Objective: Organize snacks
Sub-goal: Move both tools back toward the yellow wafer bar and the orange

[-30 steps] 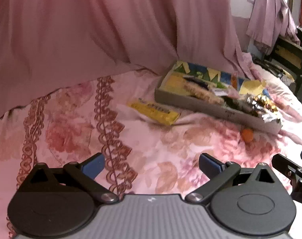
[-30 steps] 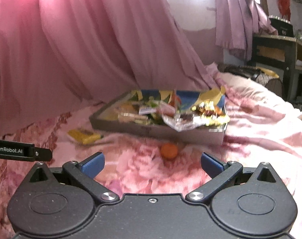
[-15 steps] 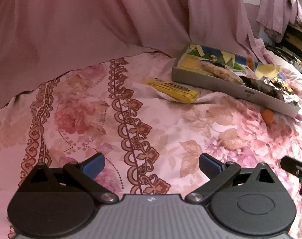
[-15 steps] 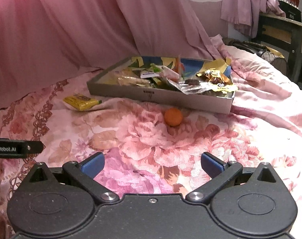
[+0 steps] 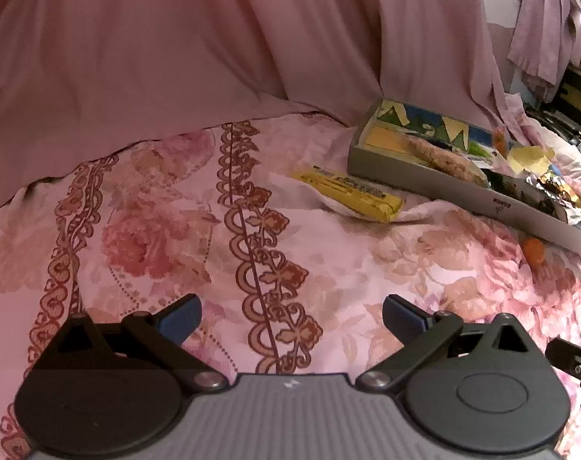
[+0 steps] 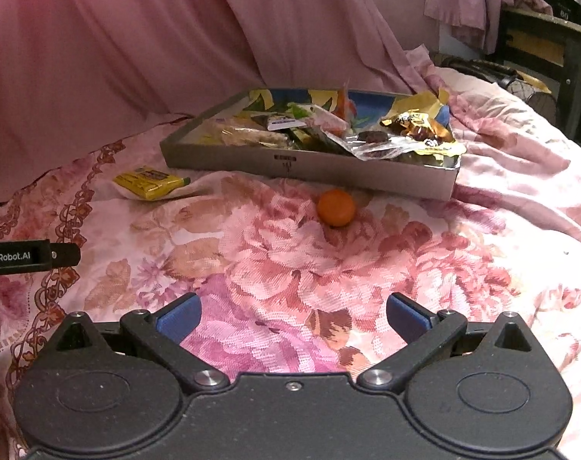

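Beside the box [image 5: 424,176], yellow packet [image 5: 352,191] lies parallel.

Right tool [image 6: 292,316] gapes empty — orange ball [image 6: 335,207] just beside the snack-filled tray [image 6: 309,166].

Black bar printed "GenRobot.AI" [image 6: 30,257]: cut by left edge of right wrist view, first letter lost. Black gripper part [image 5: 574,360] at right edge of left wrist view: only tip shows. Shallow grey cardboard tray [image 6: 309,165]: wrappers piled inside overlap, lower ones hidden, labels too small to read. Flat yellow snack packet [image 5: 352,191]: print blurred, unreadable. Dark furniture [image 6: 547,38] far right: cut off by edge.
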A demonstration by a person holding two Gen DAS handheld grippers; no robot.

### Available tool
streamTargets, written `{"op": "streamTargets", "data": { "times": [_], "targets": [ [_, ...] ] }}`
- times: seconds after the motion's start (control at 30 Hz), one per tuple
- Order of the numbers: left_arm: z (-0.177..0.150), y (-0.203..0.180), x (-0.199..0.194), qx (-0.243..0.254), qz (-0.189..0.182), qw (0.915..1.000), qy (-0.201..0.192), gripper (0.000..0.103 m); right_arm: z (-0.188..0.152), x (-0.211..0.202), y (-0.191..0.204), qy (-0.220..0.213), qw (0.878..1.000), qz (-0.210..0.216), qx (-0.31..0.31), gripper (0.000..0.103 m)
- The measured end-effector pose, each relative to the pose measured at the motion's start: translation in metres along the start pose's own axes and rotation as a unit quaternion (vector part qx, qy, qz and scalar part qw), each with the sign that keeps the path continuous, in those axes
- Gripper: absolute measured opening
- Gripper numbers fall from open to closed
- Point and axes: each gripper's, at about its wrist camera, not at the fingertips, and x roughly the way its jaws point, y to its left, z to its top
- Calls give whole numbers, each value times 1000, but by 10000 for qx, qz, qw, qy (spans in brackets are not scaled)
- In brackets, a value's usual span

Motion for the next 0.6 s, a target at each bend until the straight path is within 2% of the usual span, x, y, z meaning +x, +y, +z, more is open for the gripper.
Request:
{"op": "streamTargets", "data": {
  "times": [0.3,0.43,0.6],
  "targets": [
    [17,-6,16,-195,11,9998,-69,102,15,11,-5,15,9997,134,192,102],
    [31,-15,19,-300,-72,9993,-191,102,27,19,0,-176,9995,166,-217,102],
    [43,-23,32,-559,-235,9981,-145,102,36,35,-4,-286,9979,340,-464,102]
  ]
}}
